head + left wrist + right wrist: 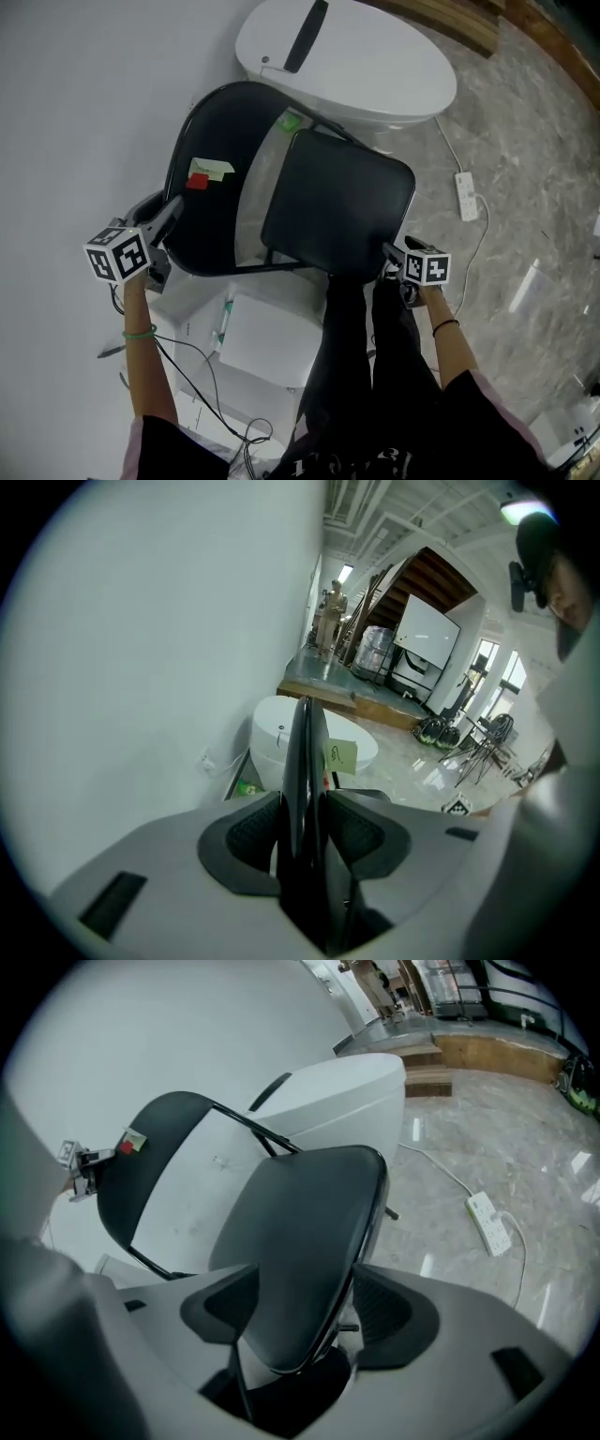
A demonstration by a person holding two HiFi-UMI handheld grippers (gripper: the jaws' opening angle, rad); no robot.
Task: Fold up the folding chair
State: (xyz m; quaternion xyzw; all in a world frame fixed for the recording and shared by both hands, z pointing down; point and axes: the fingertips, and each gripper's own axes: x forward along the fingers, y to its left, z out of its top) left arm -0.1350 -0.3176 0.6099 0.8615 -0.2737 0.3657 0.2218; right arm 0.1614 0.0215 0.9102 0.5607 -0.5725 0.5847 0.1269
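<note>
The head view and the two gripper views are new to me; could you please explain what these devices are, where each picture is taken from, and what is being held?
There is no robot here. A person holds a two-jaw gripper in each hand, and the marker cubes are part of those tools. The head view looks steeply down from the person's head. Each gripper view looks along that gripper's own jaws.

The black folding chair stands open. The left gripper straddles the edge of its backrest, with the jaws close beside it but not visibly clamped. The right gripper has its jaws apart around the rim of the seat. Nothing is gripped yet.

Behind the chair stands a white oval-topped object. On the grey marble floor lie a white power strip and white boxes.
</note>
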